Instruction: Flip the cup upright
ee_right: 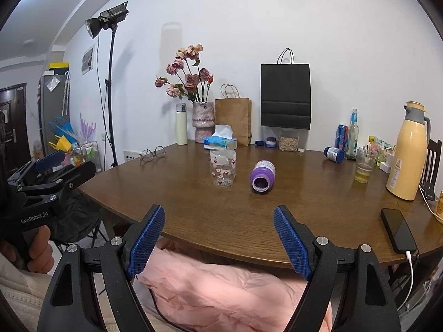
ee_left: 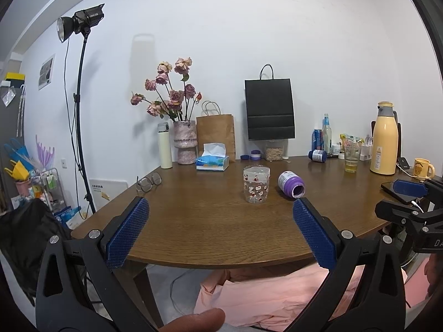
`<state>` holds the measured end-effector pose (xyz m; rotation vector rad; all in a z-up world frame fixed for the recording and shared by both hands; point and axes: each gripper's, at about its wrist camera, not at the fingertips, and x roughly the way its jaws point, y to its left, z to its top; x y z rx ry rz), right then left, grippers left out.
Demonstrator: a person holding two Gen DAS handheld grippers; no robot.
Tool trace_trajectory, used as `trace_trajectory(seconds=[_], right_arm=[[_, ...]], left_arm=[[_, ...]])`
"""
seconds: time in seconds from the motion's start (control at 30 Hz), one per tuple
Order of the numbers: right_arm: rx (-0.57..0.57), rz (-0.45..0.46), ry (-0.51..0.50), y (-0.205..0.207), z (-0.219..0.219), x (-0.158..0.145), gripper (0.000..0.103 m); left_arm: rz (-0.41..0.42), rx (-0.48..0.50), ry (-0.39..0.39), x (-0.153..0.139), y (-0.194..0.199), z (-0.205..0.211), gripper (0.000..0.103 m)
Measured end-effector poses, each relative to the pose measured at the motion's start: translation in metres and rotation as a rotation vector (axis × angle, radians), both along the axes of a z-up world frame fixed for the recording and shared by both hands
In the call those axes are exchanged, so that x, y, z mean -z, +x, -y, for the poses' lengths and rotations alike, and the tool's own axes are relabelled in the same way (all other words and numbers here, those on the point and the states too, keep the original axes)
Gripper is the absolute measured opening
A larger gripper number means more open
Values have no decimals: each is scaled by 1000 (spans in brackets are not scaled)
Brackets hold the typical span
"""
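Observation:
A clear glass cup (ee_left: 256, 184) with red and white prints stands on the wooden table (ee_left: 210, 221), apparently mouth down; it also shows in the right wrist view (ee_right: 222, 168). Beside it on the right a purple bottle (ee_left: 291, 185) lies on its side, seen too in the right wrist view (ee_right: 262, 176). My left gripper (ee_left: 220, 231) is open and empty at the table's near edge, well short of the cup. My right gripper (ee_right: 218, 239) is open and empty, also near the front edge. Each gripper shows at the edge of the other's view.
At the back stand a vase of roses (ee_left: 185, 145), a tissue box (ee_left: 212, 161), paper bags (ee_left: 269, 110), a white flask (ee_left: 165, 149), bottles and a yellow thermos (ee_left: 384, 138). Glasses (ee_left: 148, 182) lie left. A phone (ee_right: 398, 231) on a cable lies right. A drinking glass (ee_right: 365, 166) stands near the thermos.

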<state>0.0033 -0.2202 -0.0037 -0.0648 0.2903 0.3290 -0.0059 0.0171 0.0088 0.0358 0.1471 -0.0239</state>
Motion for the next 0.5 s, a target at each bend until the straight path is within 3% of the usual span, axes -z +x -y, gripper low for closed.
trace_trajectory(seconds=[0.5], right_arm=[[-4, -7, 1, 1, -1, 3, 86]], left_arm=[[-8, 14, -2, -2, 0, 3, 103]])
